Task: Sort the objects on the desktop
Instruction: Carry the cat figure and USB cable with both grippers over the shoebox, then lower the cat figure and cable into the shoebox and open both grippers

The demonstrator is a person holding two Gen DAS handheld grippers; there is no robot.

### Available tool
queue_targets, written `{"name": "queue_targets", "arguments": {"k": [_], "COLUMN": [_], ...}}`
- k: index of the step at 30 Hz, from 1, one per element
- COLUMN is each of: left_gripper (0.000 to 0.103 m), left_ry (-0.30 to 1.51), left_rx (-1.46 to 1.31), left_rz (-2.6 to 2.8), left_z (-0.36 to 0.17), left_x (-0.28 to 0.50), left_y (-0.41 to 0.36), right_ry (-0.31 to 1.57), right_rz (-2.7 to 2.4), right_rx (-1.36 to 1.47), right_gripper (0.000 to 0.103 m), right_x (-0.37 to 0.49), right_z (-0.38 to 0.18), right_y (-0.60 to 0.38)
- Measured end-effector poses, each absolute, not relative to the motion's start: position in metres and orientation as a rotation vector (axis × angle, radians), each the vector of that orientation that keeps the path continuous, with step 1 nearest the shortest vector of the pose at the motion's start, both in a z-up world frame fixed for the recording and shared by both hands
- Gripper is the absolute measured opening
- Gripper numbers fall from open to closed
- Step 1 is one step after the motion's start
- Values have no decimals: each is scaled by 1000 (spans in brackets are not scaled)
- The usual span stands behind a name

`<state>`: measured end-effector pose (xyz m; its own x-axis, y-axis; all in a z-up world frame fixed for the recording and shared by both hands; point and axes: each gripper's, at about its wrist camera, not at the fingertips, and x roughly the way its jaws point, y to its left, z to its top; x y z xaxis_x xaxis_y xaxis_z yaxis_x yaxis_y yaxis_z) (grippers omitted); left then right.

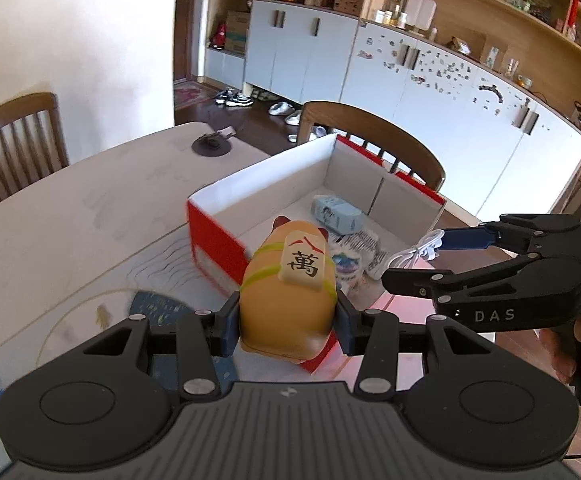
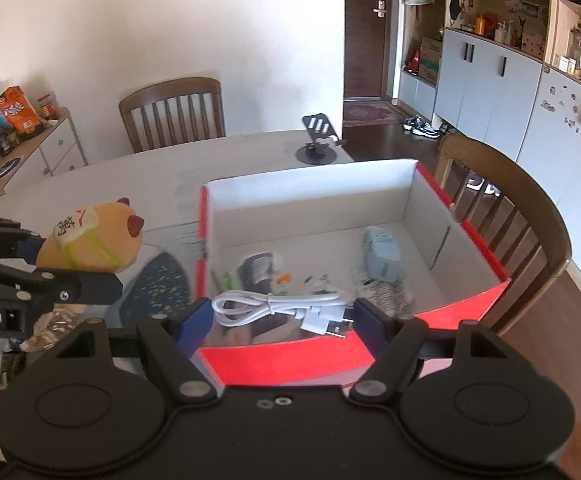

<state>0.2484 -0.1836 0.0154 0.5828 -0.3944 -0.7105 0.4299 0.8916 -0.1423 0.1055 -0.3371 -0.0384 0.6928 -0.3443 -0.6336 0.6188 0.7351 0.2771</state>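
The orange cat toy (image 1: 286, 300), plump and banded in yellow-green with a cream tile bearing a black character, sits clamped between the left tool's (image 1: 287, 322) pads, held above the surface (image 1: 70, 216) beside the red box (image 1: 214, 240). The right tool (image 2: 280, 318) grips a coiled white cable (image 2: 274, 308) over that box's near edge.

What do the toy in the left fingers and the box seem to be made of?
Toy: looks like soft foam or rubbery plastic, matte orange; rounded, smooth skin with a painted tile on its back. Whether it is soft, the look leaves open.
Box: cardboard, by its thin flat walls and folded corners; red outside, plain white inside.
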Motion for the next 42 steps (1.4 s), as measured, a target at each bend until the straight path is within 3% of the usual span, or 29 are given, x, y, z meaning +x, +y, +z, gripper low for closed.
{"name": "queue_targets", "arguments": {"k": [25, 42], "left_gripper": [44, 44], "left_ry": [876, 1003], "left_rx": [131, 239], "left_rz": [-624, -668], "left_z": [-3, -48], "left_x": [365, 426], "left_y": [-253, -289], "right_ry": [648, 724], "right_rz": [-618, -617], "right_rx": [483, 533], "right_gripper": [75, 75], "right_x": [105, 132], "right_z": [-71, -106], "right_y": [-425, -453]}}
